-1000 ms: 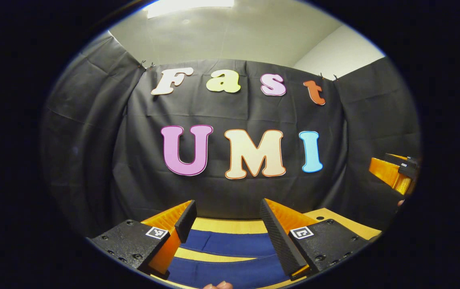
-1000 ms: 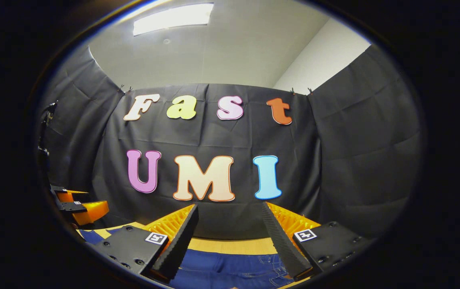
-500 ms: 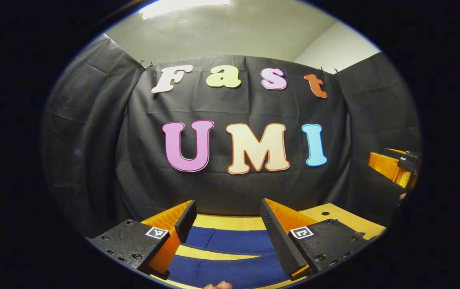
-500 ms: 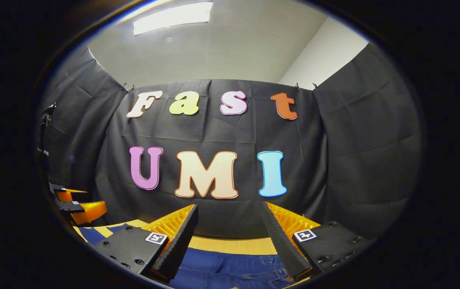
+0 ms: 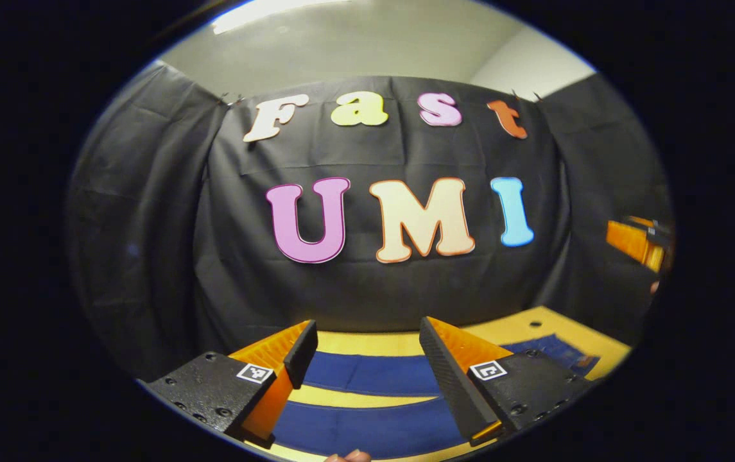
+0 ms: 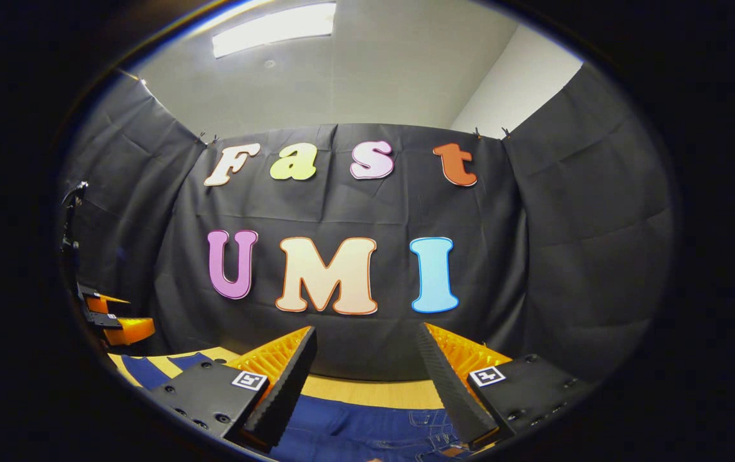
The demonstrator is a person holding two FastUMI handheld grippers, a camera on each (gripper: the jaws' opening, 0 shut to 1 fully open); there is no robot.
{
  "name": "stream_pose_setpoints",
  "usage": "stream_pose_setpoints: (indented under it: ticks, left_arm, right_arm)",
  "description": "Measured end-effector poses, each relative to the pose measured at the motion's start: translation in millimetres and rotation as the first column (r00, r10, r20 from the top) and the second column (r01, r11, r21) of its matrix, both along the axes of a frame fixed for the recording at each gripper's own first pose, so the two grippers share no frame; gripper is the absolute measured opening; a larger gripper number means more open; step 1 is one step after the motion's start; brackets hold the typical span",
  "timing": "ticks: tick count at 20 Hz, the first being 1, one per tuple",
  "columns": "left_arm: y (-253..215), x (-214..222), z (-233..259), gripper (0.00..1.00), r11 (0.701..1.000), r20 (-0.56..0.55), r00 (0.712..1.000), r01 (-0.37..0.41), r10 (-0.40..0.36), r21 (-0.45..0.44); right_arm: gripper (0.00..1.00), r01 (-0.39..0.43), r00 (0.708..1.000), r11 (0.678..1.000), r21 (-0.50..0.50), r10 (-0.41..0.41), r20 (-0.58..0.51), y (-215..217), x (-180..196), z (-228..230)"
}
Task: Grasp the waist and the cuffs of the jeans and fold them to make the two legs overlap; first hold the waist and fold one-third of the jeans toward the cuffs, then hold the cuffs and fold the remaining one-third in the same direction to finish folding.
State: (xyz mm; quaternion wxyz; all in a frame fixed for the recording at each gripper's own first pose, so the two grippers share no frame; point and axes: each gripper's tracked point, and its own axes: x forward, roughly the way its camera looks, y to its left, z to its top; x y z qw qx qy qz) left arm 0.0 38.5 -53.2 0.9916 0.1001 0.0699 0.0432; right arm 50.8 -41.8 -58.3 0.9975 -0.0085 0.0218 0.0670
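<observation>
both of my cameras have tipped downward since a second ago, so more of the desk (image 5: 534, 324) and the jeans (image 5: 367, 372) shows beneath my left tongs (image 5: 367, 350), and the cloth wall sits higher in that view.

the wooden desk runs across the bottom of both views, pale yellow, with a couple of small dark holes near its far right corner in the left gripper view. the jeans lie flat on it, dark blue. in the left gripper view i see two legs as separate bands with a strip of bare desk between them, both passing under the gap of my left tongs. in the right gripper view the waist end, with stitched seams and a pocket, lies below my right tongs (image 6: 367, 359), and the legs stretch off toward the left edge.

my left tongs are spread wide, touching nothing, above the legs. my right tongs are spread wide too, above the waist, gripping nothing. a fingertip (image 5: 348, 456) peeks in at the bottom edge of the left gripper view.
</observation>
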Motion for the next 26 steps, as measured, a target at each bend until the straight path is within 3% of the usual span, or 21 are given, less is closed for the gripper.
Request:
stream_pose_setpoints:
  ticks: [2, 4, 5, 7, 11, 15, 20, 24, 26]
  left_arm:
    - [29, -15, -11, 1.00, 0.994, -0.058, 0.998, -0.017, 0.023, 0.104]
    - [58, -35, -35, 0.95, 0.984, -0.142, 0.988, -0.037, 0.062, 0.176]
    - [71, -45, -49, 1.00, 0.977, -0.188, 0.979, -0.039, 0.080, 0.211]
    - [93, -65, -84, 0.95, 0.955, -0.297, 0.950, -0.005, 0.097, 0.298]
    - [132, -84, -139, 0.96, 0.905, -0.453, 0.886, 0.115, 0.093, 0.410]
    - [173, -104, -188, 0.95, 0.866, -0.593, 0.797, 0.213, 0.114, 0.453]
    - [217, -132, -233, 0.95, 0.790, -0.730, 0.659, 0.345, 0.180, 0.507]
    - [240, -149, -259, 0.96, 0.670, -0.798, 0.562, 0.509, 0.218, 0.541]
    - [248, -153, -269, 0.96, 0.626, -0.816, 0.530, 0.561, 0.231, 0.542]
  right_arm:
    - [0.96, -0.009, 1.000, 1.000, 0.013, 0.009, -0.004, -5, 0, -9]
    - [0.96, -0.011, 1.000, 1.000, 0.018, 0.012, -0.024, -8, 0, -23]
    - [0.96, -0.010, 0.999, 1.000, 0.020, 0.010, -0.039, -8, 0, -31]
    - [0.96, -0.010, 0.998, 1.000, 0.026, 0.012, -0.059, -5, 1, -42]
    - [0.98, -0.009, 0.996, 1.000, -0.005, 0.009, -0.089, 6, 13, -58]
    - [0.98, 0.019, 0.994, 0.999, -0.029, -0.022, -0.111, 15, 20, -70]
    - [1.00, 0.036, 0.986, 0.996, -0.086, -0.049, -0.157, 19, 23, -93]
    - [0.99, 0.067, 0.979, 0.993, -0.100, -0.085, -0.185, 11, 25, -107]
    - [1.00, 0.082, 0.977, 0.991, -0.107, -0.102, -0.188, 5, 26, -109]
